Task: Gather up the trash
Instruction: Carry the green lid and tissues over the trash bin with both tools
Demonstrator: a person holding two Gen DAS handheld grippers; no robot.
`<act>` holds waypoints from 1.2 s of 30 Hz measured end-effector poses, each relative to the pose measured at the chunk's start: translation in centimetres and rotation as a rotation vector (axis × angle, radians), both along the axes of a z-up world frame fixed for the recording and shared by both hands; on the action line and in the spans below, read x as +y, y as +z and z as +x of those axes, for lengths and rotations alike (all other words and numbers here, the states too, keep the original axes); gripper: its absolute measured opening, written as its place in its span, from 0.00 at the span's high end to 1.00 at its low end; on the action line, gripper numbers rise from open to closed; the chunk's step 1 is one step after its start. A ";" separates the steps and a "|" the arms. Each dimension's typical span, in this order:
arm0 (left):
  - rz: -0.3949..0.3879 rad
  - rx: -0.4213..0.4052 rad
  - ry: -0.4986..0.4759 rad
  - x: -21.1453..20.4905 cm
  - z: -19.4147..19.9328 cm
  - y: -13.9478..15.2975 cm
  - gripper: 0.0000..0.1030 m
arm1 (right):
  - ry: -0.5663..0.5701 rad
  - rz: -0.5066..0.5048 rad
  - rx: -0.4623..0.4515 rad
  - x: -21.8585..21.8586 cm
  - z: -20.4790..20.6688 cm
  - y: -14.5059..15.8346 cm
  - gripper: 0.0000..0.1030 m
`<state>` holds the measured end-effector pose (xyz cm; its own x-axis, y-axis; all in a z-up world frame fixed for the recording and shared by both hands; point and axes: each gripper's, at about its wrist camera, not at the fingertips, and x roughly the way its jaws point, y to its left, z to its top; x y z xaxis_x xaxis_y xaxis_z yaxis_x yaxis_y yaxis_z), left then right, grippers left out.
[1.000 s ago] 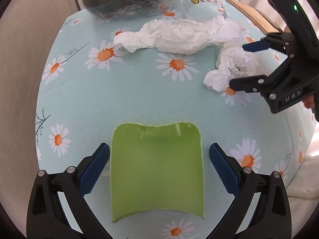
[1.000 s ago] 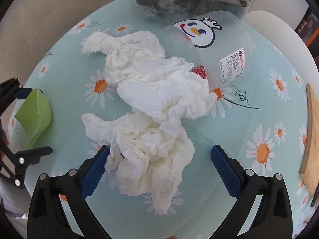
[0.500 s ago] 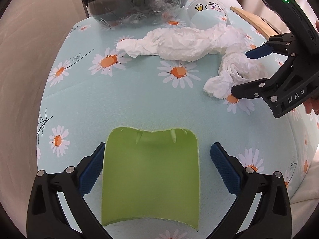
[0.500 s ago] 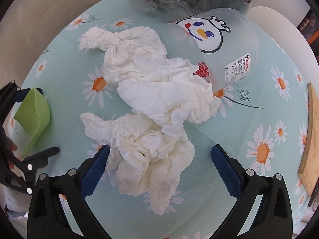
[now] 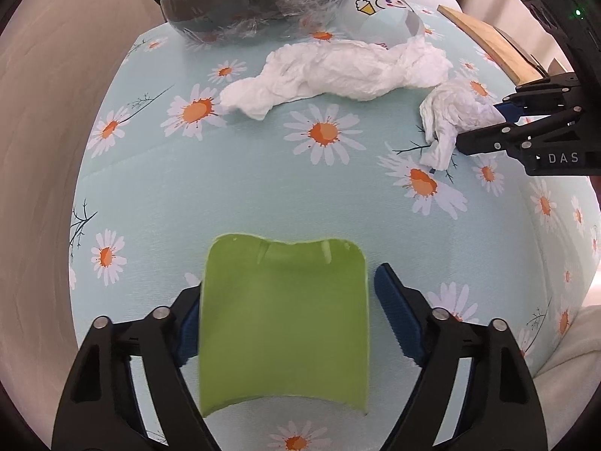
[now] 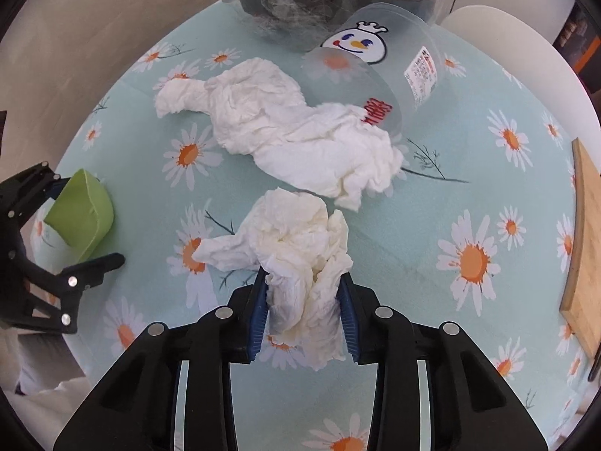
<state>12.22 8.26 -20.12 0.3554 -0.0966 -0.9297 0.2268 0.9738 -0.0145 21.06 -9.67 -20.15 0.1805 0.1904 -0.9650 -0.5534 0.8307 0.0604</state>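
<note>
Two grippers work over a table covered with a pale blue daisy-print cloth (image 5: pixel 233 188). At the left, the left gripper (image 5: pixel 285 308) has just been closing its jaws around a curved green scrap (image 5: pixel 281 315) that lies on the cloth; the left blue pad sits behind the scrap's left edge and seems to touch it, while the right pad stands just clear of the right edge, so the scrap is between the fingers but not pinched. Toward the middle, a long crumpled white tissue (image 6: pixel 296 135) stretches across the cloth, its far end touching the mouth of a clear plastic cup (image 6: pixel 379 67) that lies on its side with a cartoon face printed on it. Behind both stands a bin lined with a dark plastic bag (image 5: pixel 248 0). Farther right, the right gripper (image 6: pixel 304 300) has just been closing as well, and its blue pads now squeeze a smaller tissue wad (image 6: pixel 296 240) from both sides. At the far right edge of the table lies a wooden board (image 6: pixel 582 248).
</note>
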 end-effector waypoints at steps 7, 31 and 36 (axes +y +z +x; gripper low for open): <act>-0.002 0.020 0.038 -0.4 -0.1 0.1 0.36 | -0.062 0.060 0.021 -4.6 -1.0 0.8 0.70; 0.076 0.120 0.148 -4.4 -5.2 1.0 0.36 | -0.163 0.140 -0.061 -15.6 -0.9 3.6 0.70; 0.099 0.102 0.203 -5.4 -6.3 2.3 0.36 | -0.156 0.161 -0.055 -17.3 -1.1 3.6 0.70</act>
<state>5.92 2.83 -17.77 0.2623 0.0609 -0.9631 0.0283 0.9971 0.0707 19.99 -26.93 -16.52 0.2715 0.3063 -0.9124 -0.4249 0.8888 0.1720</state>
